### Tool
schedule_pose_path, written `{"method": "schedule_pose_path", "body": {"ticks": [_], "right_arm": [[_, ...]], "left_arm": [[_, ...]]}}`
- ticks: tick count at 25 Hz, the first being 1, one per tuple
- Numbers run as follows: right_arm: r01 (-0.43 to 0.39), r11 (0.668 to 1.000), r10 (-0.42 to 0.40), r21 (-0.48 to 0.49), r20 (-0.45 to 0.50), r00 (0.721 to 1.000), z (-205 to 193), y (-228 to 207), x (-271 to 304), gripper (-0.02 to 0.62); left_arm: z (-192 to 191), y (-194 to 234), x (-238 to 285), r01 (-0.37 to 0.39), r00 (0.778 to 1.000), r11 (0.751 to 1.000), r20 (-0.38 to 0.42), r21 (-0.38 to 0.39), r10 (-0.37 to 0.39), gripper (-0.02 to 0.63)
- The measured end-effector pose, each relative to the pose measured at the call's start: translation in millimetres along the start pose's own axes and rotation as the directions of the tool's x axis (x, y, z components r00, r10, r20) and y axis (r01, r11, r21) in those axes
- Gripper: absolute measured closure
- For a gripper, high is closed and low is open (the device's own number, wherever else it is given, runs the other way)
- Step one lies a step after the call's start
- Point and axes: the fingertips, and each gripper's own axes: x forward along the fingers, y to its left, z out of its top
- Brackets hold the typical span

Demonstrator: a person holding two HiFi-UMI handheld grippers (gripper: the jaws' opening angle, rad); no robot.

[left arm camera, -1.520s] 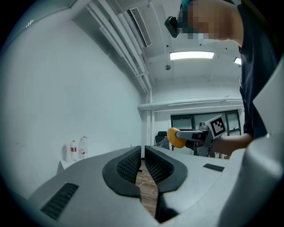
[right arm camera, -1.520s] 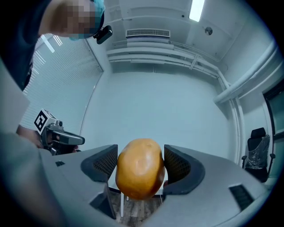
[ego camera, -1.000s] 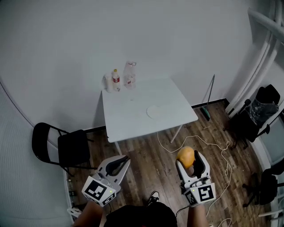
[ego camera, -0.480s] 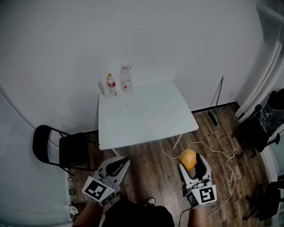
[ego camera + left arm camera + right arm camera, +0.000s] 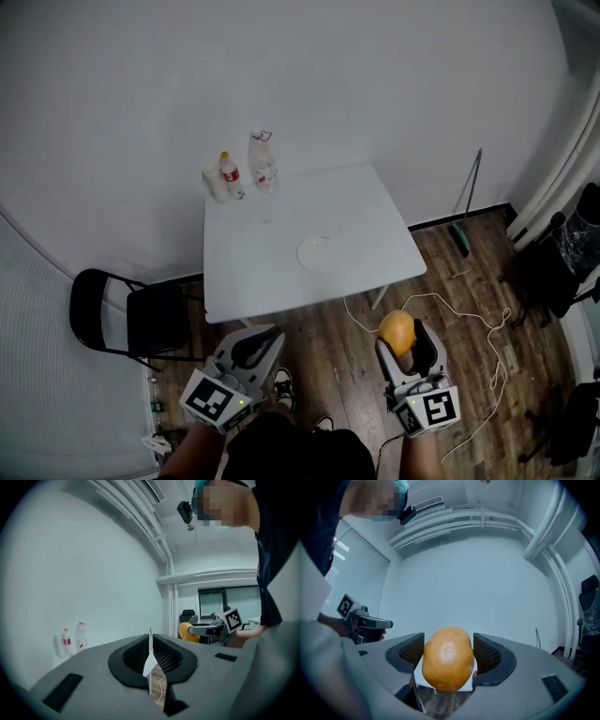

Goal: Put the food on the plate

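Observation:
My right gripper is shut on an orange-yellow potato, held over the wooden floor in front of the white table. In the right gripper view the potato fills the gap between the two jaws of the right gripper. A white plate lies near the middle of the table. My left gripper is shut with nothing in it, low at the left; in the left gripper view the left gripper has its jaws pressed together.
Bottles stand at the table's far left corner. A black folding chair sits left of the table. A white cable trails over the floor at the right, near black office chairs. A broom leans on the wall.
The view has shifted so the table sits closer and more central. Both grippers keep their hold and places in the view; a foot now shows between them.

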Motion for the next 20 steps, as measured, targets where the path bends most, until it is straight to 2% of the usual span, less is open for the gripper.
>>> {"method": "schedule_pose_path", "body": {"ticks": [2, 6, 9, 17, 20], "right_arm": [[0.006, 1.0, -0.006, 0.013, -0.003, 1.0, 1.7, -4.4, 11.1, 0.256], [0.028, 0.997, -0.032, -0.066, -0.066, 0.997, -8.5, -12.9, 38.4, 0.256], [0.03, 0.997, -0.034, -0.072, -0.056, 0.998, -5.4, -11.1, 74.3, 0.256], [0.064, 0.995, -0.071, -0.08, -0.085, 0.994, -16.9, 9.6, 185.6, 0.256], [0.058, 0.993, -0.069, -0.098, -0.103, 0.992, -26.5, 21.0, 223.1, 0.256]], "left_arm": [[0.3, 9.9, 10.2, 0.012, 1.0, 1.0, 0.008, -0.009, -0.012, 0.563], [-9.4, 46.0, 25.6, 0.018, 1.0, 1.0, 0.018, -0.013, -0.018, 0.563], [-5.7, 76.8, 38.1, 0.039, 0.998, 0.999, 0.043, -0.022, -0.038, 0.563], [-13.6, 186.9, 56.4, 0.045, 0.999, 0.999, 0.022, -0.003, -0.045, 0.563], [-19.7, 224.0, 60.0, 0.057, 0.998, 0.998, 0.021, -0.025, -0.056, 0.563]]}}
